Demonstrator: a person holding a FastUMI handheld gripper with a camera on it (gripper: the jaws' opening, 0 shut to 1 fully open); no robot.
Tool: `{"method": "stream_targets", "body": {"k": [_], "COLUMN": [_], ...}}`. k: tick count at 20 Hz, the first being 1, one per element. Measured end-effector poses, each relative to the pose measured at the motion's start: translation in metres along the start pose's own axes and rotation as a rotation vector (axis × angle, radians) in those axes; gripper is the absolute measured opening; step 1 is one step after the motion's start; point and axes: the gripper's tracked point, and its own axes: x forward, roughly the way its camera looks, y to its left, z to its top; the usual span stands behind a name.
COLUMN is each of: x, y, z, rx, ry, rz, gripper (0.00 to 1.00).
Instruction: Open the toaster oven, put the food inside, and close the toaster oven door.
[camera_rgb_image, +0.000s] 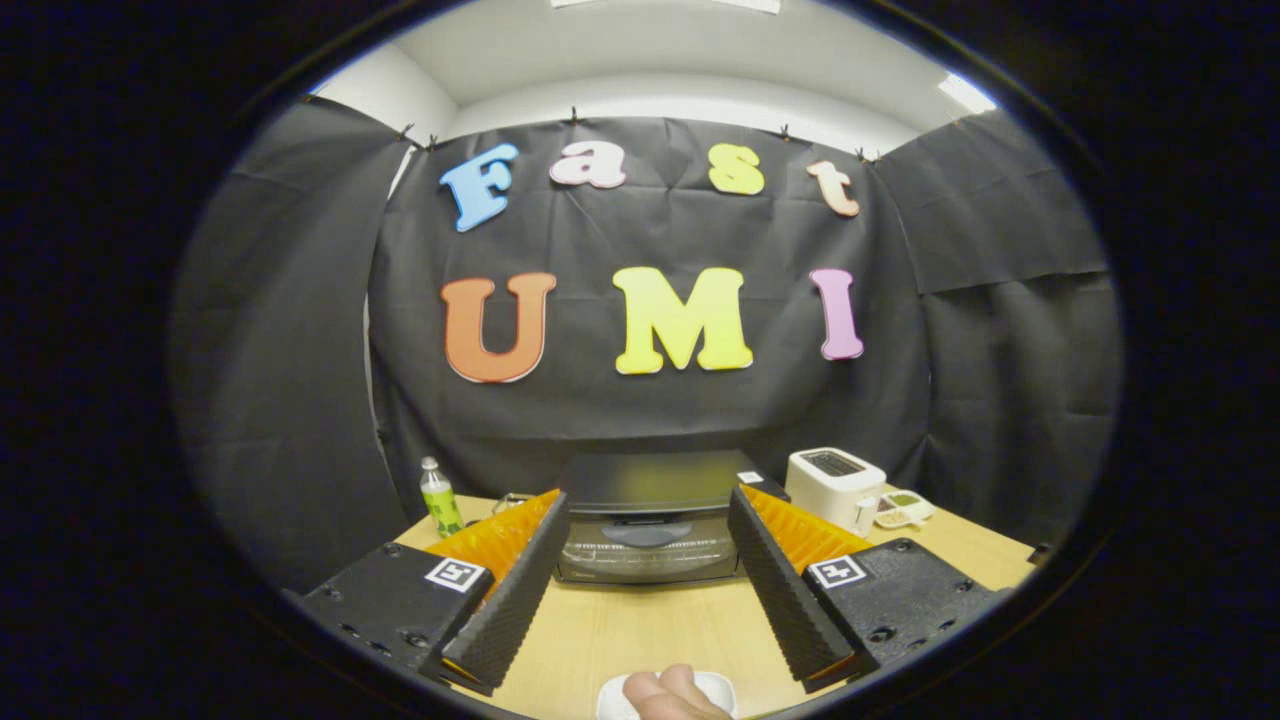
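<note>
Here, the table (640, 630) stock, left to right.
A bottle (438, 497) is standing beyond the left finger; the oven (650, 515), door shut, is sitting beyond the gripper (649, 520), whose fingers are standing apart, gripping nothing; a toaster (833, 485) and small dish (903, 510) are sitting rightward. The food (672, 692) is lying on a plate (718, 687) between the finger bases.

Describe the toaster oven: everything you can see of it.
The toaster oven is a dark, boxy appliance with a flat top and a glass door, which is closed, with a handle across its upper edge. A rack shows faintly through the glass. It stands upright on the wooden table, beyond the open gripper, framed between its fingers, with nothing touching it. A white toaster stands beside it.
</note>
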Motion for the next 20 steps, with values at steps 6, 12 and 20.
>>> {"method": "stream_targets", "body": {"k": [6, 12, 20], "x": [-0.061, -0.103, -0.139], "y": [-0.004, -0.025, -0.019], "z": [0.056, 0.061, 0.063], "rx": [0.002, 0.016, 0.002], "ry": [-0.063, -0.027, -0.03], "rz": [0.014, -0.041, 0.026], "gripper": [1.0, 1.0, 1.0]}}
